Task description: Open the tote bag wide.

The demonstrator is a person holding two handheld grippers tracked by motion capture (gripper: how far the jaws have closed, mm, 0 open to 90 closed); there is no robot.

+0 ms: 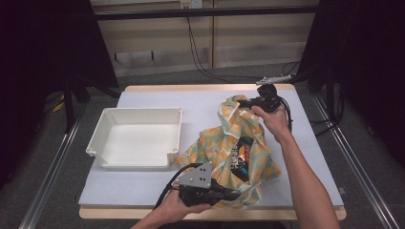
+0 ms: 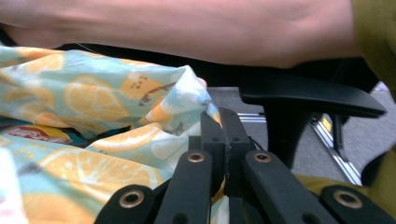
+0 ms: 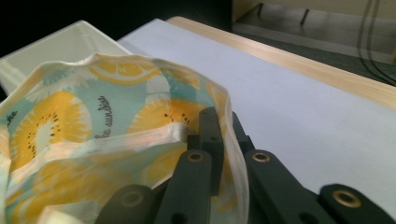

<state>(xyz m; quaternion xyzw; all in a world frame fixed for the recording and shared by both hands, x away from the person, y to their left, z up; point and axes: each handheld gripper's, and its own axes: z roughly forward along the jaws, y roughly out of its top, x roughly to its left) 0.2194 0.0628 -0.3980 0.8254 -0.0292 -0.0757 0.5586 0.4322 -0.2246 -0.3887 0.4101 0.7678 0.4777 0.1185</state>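
Observation:
A cloth bag printed with orange and lemon slices lies on the table right of centre, its mouth spread wide. A dark snack packet shows inside it. My left gripper at the near edge is shut on the bag's near rim, cloth pinched between its jaws. My right gripper at the far side is shut on the bag's far rim, lifting it off the table. In the left gripper view a red packet label peeks from the bag, and the person's forearm crosses above.
An empty white plastic tray sits left of the bag on the pale blue table cover. The wooden table edge runs behind the right gripper. A black chair armrest shows beyond the left gripper. Cables trail on the floor behind.

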